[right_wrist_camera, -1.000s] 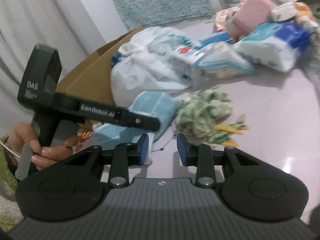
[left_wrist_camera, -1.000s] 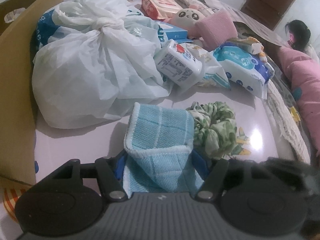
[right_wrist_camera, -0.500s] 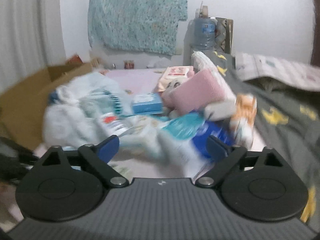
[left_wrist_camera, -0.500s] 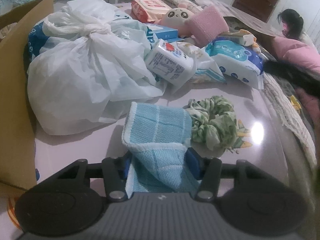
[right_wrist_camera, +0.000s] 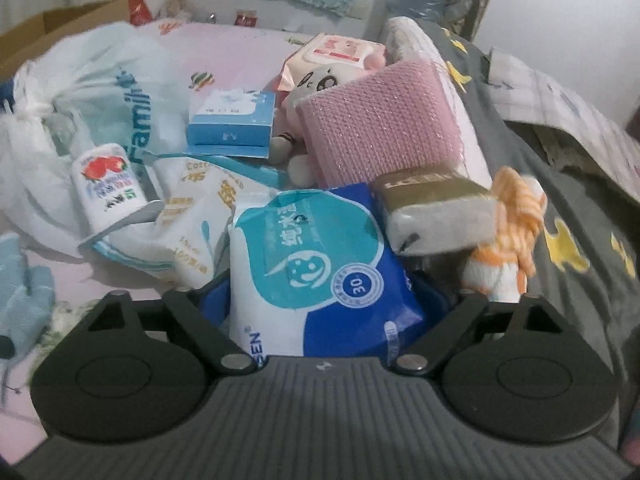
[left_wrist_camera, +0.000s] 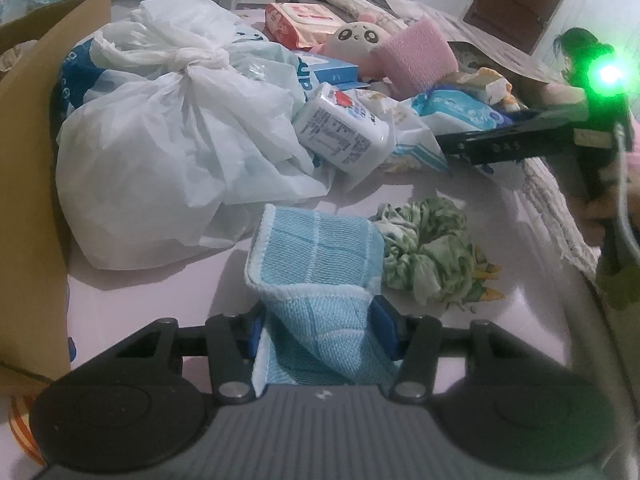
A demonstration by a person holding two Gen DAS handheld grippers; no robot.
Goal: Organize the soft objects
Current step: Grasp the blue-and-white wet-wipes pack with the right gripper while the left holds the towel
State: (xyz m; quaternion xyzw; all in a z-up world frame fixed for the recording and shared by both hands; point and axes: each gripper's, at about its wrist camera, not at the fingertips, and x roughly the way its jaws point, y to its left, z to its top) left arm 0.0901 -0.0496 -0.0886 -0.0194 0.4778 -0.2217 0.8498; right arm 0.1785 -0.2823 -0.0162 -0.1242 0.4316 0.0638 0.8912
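The left tool [left_wrist_camera: 318, 330] pinched the folded blue cloth [left_wrist_camera: 316, 264] between its pads, a green scrunchie [left_wrist_camera: 428, 252] just to its right on the bed [left_wrist_camera: 160, 300]. The right tool [right_wrist_camera: 320, 304] stood wide and was closing around the blue wipes pack [right_wrist_camera: 320, 272], its pads not yet pressing, with a pink sponge [right_wrist_camera: 380, 124] beyond.

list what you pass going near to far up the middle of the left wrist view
left claw → blue cloth → white plastic bag → pink wipes pack
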